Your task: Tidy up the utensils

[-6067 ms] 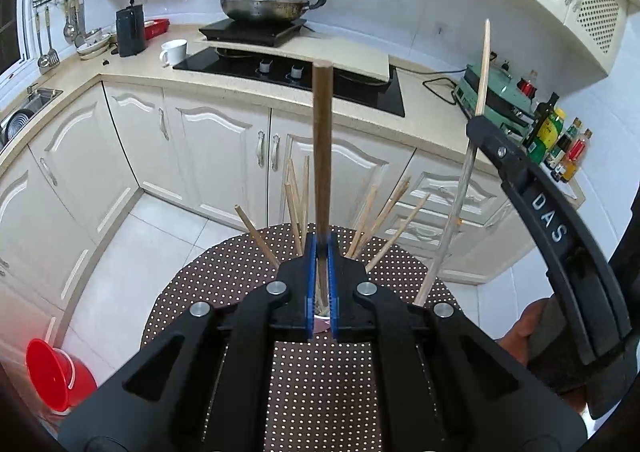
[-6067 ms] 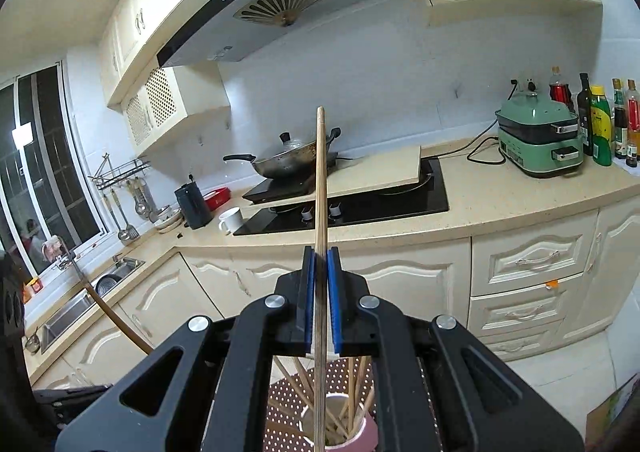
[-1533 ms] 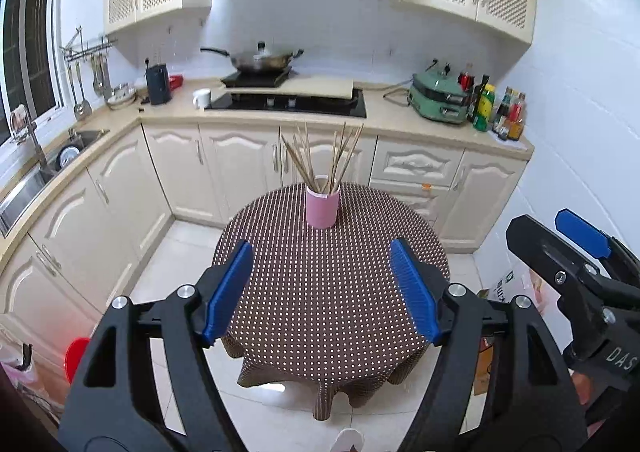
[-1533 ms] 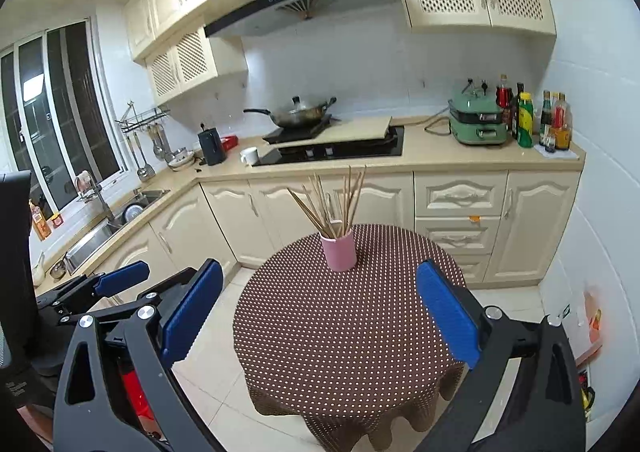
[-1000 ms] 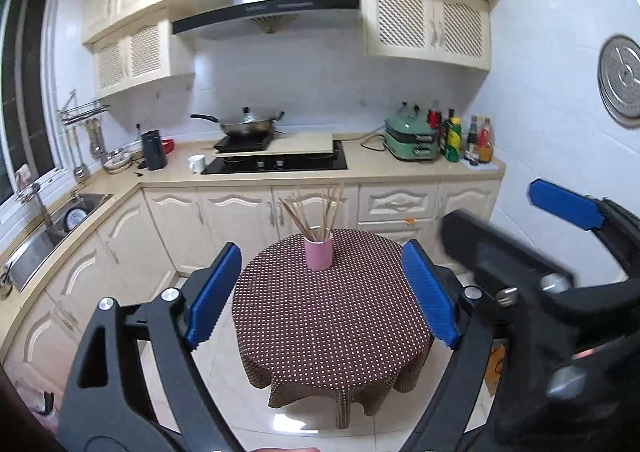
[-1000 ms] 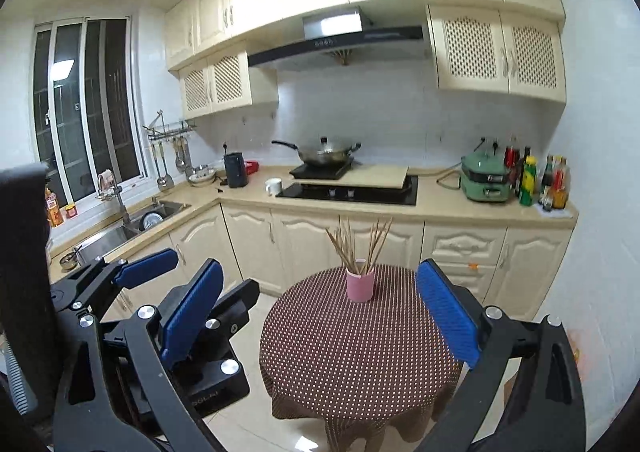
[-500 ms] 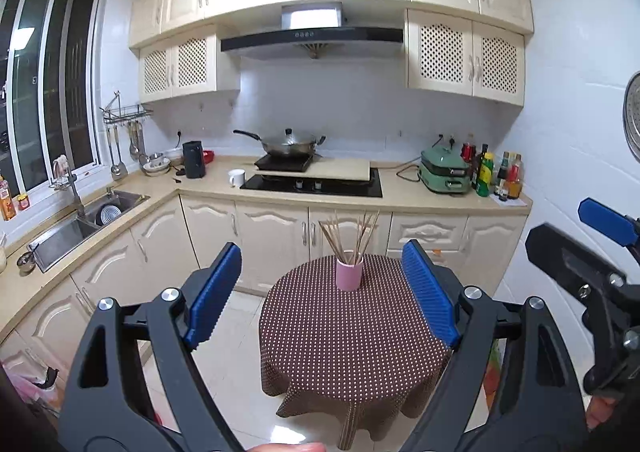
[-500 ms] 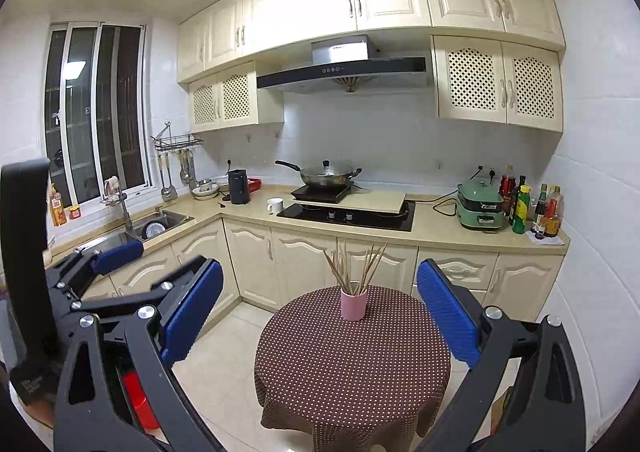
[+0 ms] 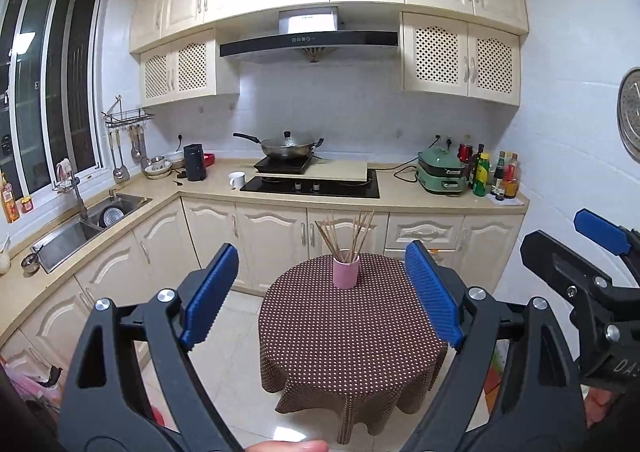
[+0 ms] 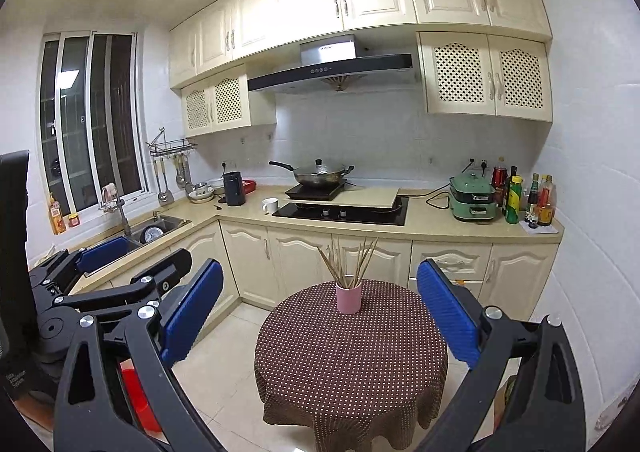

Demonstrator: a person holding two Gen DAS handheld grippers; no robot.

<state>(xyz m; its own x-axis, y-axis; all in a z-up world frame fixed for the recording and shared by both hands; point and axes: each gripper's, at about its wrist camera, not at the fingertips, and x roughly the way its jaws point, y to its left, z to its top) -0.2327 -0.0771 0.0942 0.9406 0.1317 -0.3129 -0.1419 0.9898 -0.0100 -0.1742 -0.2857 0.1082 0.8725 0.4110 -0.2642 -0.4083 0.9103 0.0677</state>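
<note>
A pink cup (image 9: 345, 272) holding several wooden chopsticks (image 9: 347, 231) stands at the far side of a round table (image 9: 352, 336) with a brown dotted cloth. It also shows in the right wrist view (image 10: 349, 297), with the chopsticks (image 10: 349, 256) fanned out. My left gripper (image 9: 320, 294) is open and empty, well back from the table. My right gripper (image 10: 320, 312) is open and empty, also far back. The right gripper shows at the right edge of the left wrist view (image 9: 592, 252); the left gripper shows at the left of the right wrist view (image 10: 104, 276).
An L-shaped counter (image 9: 400, 197) runs behind the table with a hob and wok (image 9: 286, 145), a green cooker (image 9: 442, 171), bottles (image 9: 492, 171) and a sink (image 9: 86, 221). A red bin (image 10: 134, 400) stands on the tiled floor at left.
Both grippers let go of their chopsticks, which now stand in the cup, opened, and pulled back and up from the table. In the last half second they drew back slightly more.
</note>
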